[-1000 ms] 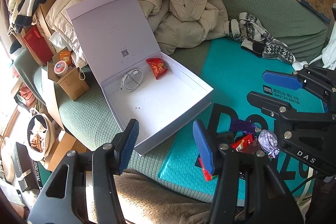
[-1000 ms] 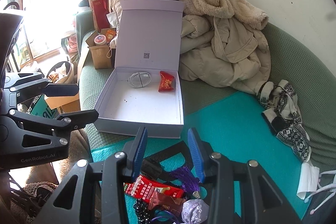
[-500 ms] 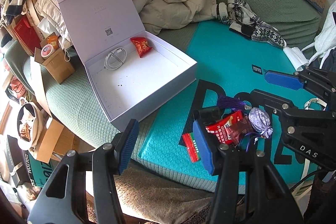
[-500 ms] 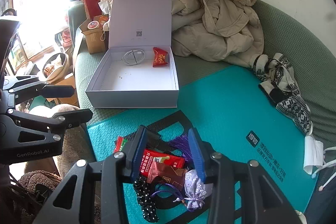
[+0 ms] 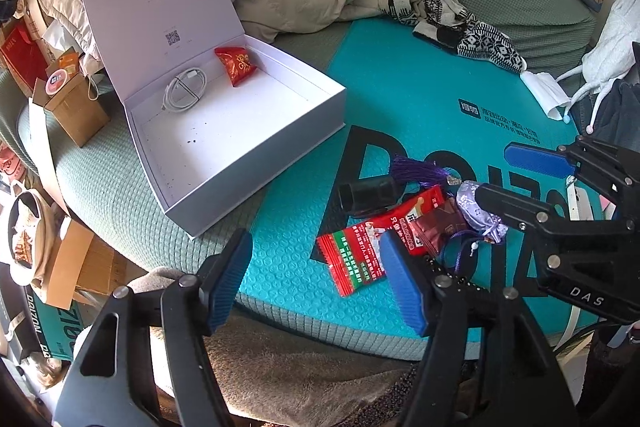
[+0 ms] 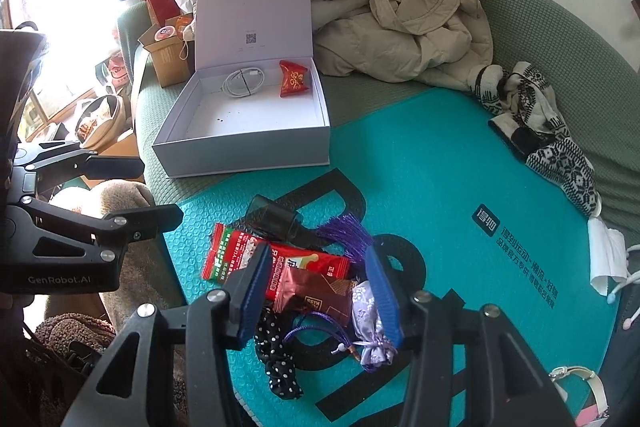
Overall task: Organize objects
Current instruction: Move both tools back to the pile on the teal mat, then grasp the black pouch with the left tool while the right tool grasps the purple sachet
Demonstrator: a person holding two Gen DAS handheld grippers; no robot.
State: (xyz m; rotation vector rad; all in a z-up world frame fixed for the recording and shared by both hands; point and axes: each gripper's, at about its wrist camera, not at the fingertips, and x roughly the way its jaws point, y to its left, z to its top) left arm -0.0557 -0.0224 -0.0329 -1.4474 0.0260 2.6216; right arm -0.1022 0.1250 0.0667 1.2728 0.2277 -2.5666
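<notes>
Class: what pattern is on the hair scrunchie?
Black with white polka dots; the scrunchie shows best in the right wrist view.

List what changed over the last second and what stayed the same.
Both grippers drew back from the white box toward the near pile of snacks and trinkets, which now shows in full. The right gripper hangs open over the brown wrapper and lavender pouch; the left gripper is also open. Nothing was grasped or released. The cable and red packet stayed in the box.

White box interior mostly free; raised lid blocks far side; clothes pile crowds right.
</notes>
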